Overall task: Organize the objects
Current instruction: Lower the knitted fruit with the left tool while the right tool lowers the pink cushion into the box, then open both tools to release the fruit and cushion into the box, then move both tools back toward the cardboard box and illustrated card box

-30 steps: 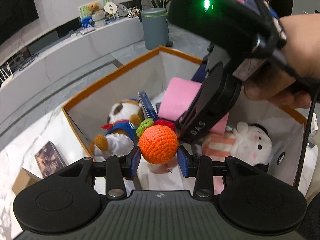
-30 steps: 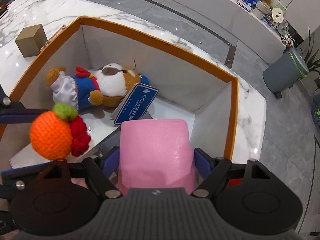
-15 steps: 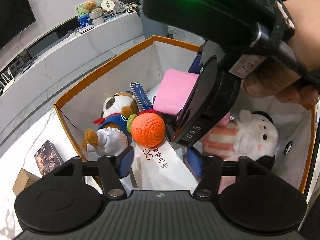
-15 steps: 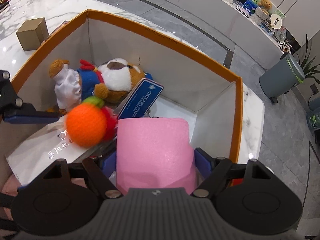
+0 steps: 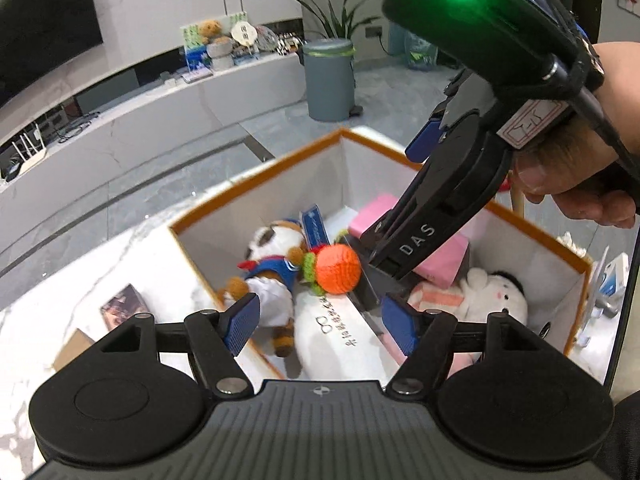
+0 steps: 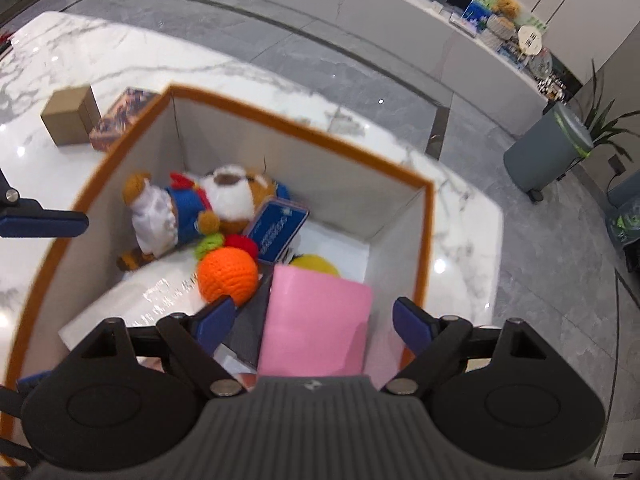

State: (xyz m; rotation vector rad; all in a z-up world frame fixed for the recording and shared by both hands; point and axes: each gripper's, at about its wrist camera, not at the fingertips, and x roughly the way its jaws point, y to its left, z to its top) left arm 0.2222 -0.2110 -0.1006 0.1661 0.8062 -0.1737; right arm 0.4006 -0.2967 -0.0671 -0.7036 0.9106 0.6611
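Note:
An orange crocheted ball (image 5: 338,268) with a green and red tuft lies loose in the orange-rimmed white box (image 5: 280,192), beside a bear plush (image 5: 272,264). My left gripper (image 5: 320,328) hangs above the box, its jaws opening with nothing between them. In the right wrist view a pink foam block (image 6: 316,320) rests in the box between the fingers of my right gripper (image 6: 312,324). Those jaws are opening too, with a gap on both sides of the block. A person's hand (image 5: 568,184) holds the right gripper over the box.
The box also holds a white bunny plush (image 5: 492,296), a blue card (image 6: 280,228), a white packet (image 5: 340,332) and something yellow (image 6: 316,264). On the marble table outside stand a brown carton (image 6: 68,116) and a printed box (image 6: 120,120). A grey bin (image 6: 548,156) is on the floor.
The left jaws opened and the orange ball dropped into the box by the bear. The right jaws spread off the pink block. Both grippers rose.

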